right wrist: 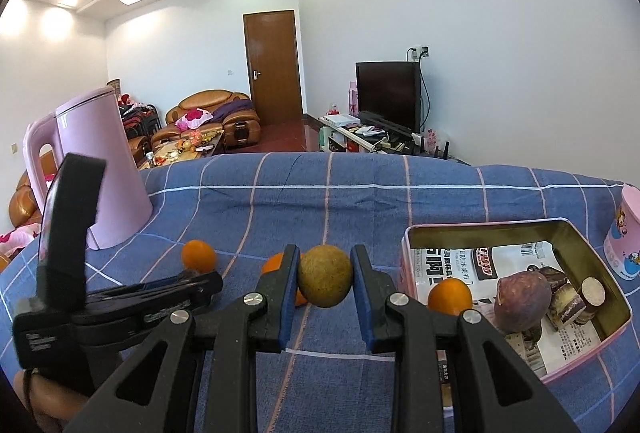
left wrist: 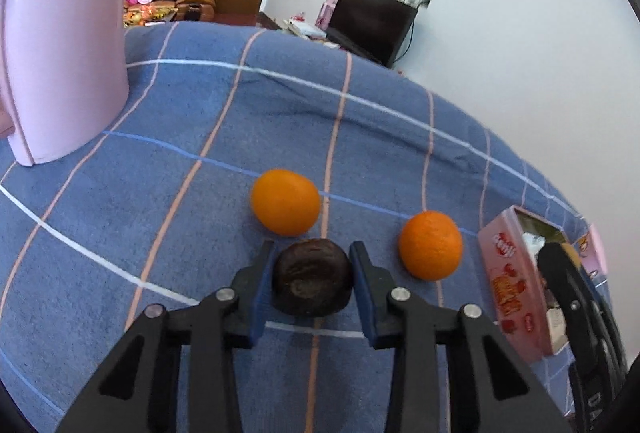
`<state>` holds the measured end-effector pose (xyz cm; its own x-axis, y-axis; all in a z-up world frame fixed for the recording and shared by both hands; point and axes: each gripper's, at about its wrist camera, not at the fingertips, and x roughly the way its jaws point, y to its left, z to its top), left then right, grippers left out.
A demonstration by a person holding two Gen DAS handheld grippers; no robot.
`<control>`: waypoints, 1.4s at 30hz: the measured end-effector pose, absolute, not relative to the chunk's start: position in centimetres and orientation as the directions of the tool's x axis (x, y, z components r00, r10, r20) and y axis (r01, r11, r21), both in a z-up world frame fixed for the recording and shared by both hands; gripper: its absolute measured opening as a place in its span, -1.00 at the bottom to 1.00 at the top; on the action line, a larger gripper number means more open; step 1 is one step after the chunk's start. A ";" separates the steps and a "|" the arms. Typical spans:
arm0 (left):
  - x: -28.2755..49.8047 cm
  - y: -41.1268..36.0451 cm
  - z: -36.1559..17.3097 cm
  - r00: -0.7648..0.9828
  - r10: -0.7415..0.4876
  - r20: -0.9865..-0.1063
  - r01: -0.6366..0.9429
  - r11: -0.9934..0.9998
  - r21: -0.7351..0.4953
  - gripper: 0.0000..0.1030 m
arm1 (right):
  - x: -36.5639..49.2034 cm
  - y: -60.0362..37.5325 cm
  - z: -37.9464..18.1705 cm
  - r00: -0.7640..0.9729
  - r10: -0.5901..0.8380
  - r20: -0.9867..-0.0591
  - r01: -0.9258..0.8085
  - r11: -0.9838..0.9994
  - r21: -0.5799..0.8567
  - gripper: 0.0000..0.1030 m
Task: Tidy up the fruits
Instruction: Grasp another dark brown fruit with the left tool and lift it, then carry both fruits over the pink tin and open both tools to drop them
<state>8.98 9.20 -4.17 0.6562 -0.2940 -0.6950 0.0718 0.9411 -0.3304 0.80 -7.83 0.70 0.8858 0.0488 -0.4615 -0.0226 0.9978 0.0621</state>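
My left gripper (left wrist: 313, 255) is shut on a dark wrinkled fruit (left wrist: 312, 283) low over the blue checked cloth (left wrist: 180, 217). Two oranges (left wrist: 285, 201) (left wrist: 430, 245) lie just beyond it. My right gripper (right wrist: 325, 260) is shut on a round yellow-brown fruit (right wrist: 325, 276), held above the cloth, left of a pink tin (right wrist: 576, 357). The tin holds an orange (right wrist: 449, 296), a purple fruit (right wrist: 522, 300) and cut pieces (right wrist: 576, 297) on printed paper. The left gripper's body (right wrist: 100, 297) shows at left in the right wrist view.
A tall pink kettle (right wrist: 100, 169) stands at the back left of the cloth. A pink cup (right wrist: 624, 241) stands right of the tin. The tin also shows at the right edge of the left wrist view (left wrist: 508, 281). A sofa, door and TV are behind.
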 end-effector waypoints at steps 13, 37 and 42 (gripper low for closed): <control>4.7 7.4 -0.4 0.848 -0.048 -0.529 0.013 0.998 -0.069 -0.26 | -0.3 -8.1 1.1 0.909 0.024 -0.417 -0.007 0.999 0.042 -0.46; 0.8 5.8 -0.1 0.877 0.029 -0.479 -0.032 0.999 0.001 -0.26 | -3.0 -8.7 1.1 0.905 0.014 -0.425 -0.005 1.000 0.024 -0.46; 0.2 5.0 0.0 0.878 0.028 -0.478 -0.027 1.000 0.008 -0.26 | -3.6 -9.4 1.1 0.904 0.011 -0.427 -0.001 1.000 0.024 -0.46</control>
